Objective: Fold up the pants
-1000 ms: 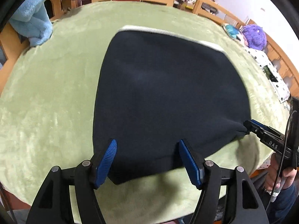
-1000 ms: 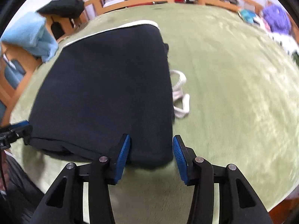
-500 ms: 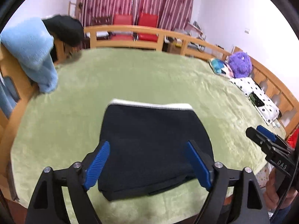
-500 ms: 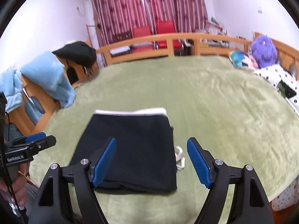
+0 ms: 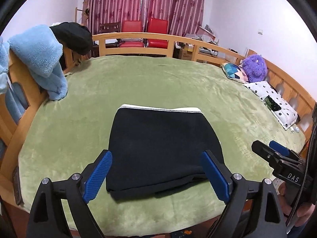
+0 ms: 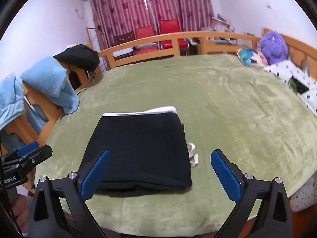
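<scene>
The black pants (image 5: 162,146) (image 6: 142,150) lie folded into a compact rectangle on the green blanket (image 5: 158,83) (image 6: 227,109), their white waistband at the far edge. A white drawstring (image 6: 193,154) pokes out at their right side. My left gripper (image 5: 156,174) hovers above the near edge, its jaws opening wide with nothing between them. My right gripper (image 6: 160,172) also hangs above the near edge, jaws opening and holding nothing. Each gripper appears at the side of the other's view, the right gripper (image 5: 277,158) and the left gripper (image 6: 27,158).
A wooden rail (image 5: 138,37) rings the bed. Blue fleece (image 5: 39,59) and a black garment (image 5: 73,37) hang over it at left. A purple plush (image 5: 254,66), a patterned cushion (image 5: 233,73) and a spotted pillow (image 5: 273,101) lie at right. Red chairs (image 5: 144,33) stand behind.
Both grippers let go of the pants' near edge, opened wide and rose away from the bed. The folded pants now lie flat below them.
</scene>
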Available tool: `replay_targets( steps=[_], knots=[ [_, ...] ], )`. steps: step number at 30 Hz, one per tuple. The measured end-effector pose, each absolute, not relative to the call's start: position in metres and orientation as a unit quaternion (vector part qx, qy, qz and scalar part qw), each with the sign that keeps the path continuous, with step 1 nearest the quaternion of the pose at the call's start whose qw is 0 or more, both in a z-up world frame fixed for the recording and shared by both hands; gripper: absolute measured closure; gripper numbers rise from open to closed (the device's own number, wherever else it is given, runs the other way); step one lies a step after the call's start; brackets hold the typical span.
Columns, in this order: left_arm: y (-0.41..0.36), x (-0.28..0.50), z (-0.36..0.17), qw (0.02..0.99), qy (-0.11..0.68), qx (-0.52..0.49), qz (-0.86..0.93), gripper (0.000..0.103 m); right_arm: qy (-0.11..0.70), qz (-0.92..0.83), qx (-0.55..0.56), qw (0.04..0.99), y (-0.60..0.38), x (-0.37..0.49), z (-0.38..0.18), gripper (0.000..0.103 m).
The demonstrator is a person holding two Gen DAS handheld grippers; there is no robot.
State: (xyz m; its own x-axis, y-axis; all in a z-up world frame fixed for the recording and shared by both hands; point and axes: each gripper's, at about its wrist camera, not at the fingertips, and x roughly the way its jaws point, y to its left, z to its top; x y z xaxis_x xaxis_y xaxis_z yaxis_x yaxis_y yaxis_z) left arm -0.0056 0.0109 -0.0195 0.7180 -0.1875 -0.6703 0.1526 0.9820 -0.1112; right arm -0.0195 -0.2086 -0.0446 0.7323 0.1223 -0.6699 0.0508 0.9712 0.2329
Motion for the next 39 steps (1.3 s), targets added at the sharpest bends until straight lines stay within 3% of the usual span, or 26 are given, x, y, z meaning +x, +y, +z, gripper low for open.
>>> replay_targets(
  steps=[39],
  knots=[
    [0.01, -0.012, -0.019, 0.928, 0.359, -0.04, -0.09, 0.011, 0.375, 0.009, 0.113, 0.92, -0.211, -0.017, -0.05, 0.0]
  ],
)
